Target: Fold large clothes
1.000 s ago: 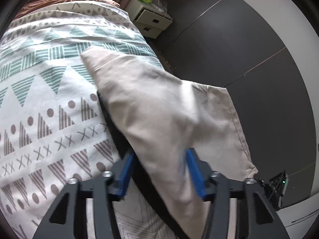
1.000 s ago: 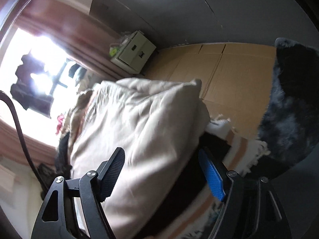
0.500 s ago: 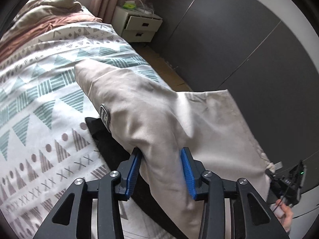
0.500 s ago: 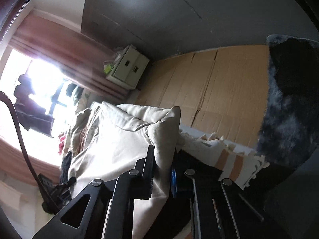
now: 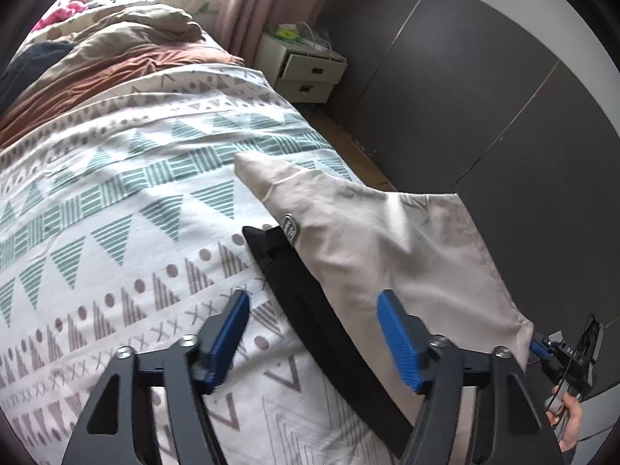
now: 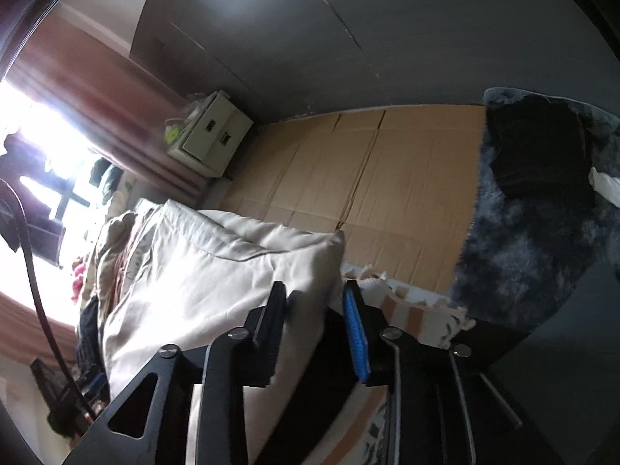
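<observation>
A beige garment with a black lining lies along the right edge of the patterned bed. My left gripper is open and empty, its blue pads on either side of the garment's near edge. In the left wrist view the right gripper holds the garment's far corner off the bed's side. In the right wrist view my right gripper is narrowly parted with a fold of the beige garment between its fingers.
A white nightstand stands by the pink curtain beyond the bed. Dark wardrobe doors run along the right. Crumpled brown and beige bedding lies at the bed's head. A dark fluffy rug lies on the wood floor.
My left gripper has opened and let go of the beige garment, pulling back slightly. My right gripper, shut tight on the fold half a second ago, now stands slightly wider.
</observation>
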Tool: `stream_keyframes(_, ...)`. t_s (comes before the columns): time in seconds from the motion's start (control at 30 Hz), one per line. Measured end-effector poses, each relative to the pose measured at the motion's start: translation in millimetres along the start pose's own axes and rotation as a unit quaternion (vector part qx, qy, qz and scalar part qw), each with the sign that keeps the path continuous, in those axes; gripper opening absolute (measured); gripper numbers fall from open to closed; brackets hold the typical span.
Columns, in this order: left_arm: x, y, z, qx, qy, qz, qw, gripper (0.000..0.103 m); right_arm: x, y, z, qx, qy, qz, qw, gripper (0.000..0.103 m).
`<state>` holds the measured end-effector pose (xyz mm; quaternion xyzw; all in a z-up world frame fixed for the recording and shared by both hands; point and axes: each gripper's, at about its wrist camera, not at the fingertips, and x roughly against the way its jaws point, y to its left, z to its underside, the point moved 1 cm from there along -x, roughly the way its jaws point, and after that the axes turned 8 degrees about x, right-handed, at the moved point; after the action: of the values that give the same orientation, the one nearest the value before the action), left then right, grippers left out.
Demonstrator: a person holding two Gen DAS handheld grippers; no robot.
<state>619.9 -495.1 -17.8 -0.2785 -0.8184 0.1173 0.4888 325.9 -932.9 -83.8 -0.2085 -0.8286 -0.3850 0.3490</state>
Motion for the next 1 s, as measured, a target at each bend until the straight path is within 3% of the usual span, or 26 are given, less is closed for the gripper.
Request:
stream_keyframes(0.1, 23, -2, 5, -0.006, -0.017, 0.003, 0.9998, 0.086, 17, -3, 5, -0.001, -0.001, -0.004, 1.0, 0.038)
stream_keyframes(0.23, 64, -13, 17, -0.033, -0.045, 0.011, 0.9984, 0.096, 51, 4, 16, 0.019, -0.017, -0.002, 1.0, 0.065)
stream_keyframes(0.37, 103, -23, 29, -0.06, -0.067, 0.016, 0.9958, 0.101, 81, 18, 28, 0.041, -0.024, -0.001, 0.999, 0.068)
stream_keyframes(0.53, 153, -29, 48, -0.075, -0.091, 0.023, 0.9927, 0.103, 124, 43, 45, 0.076, -0.039, -0.004, 0.996, 0.093)
stream_keyframes(0.63, 179, -30, 59, -0.083, -0.1, 0.025, 0.9912, 0.103, 149, 61, 59, 0.098, -0.048, -0.008, 0.994, 0.103)
stream_keyframes(1.0, 267, -14, 104, -0.099, -0.14, 0.027, 0.9848, 0.103, 224, 112, 112, 0.162, -0.088, -0.004, 0.983, 0.103)
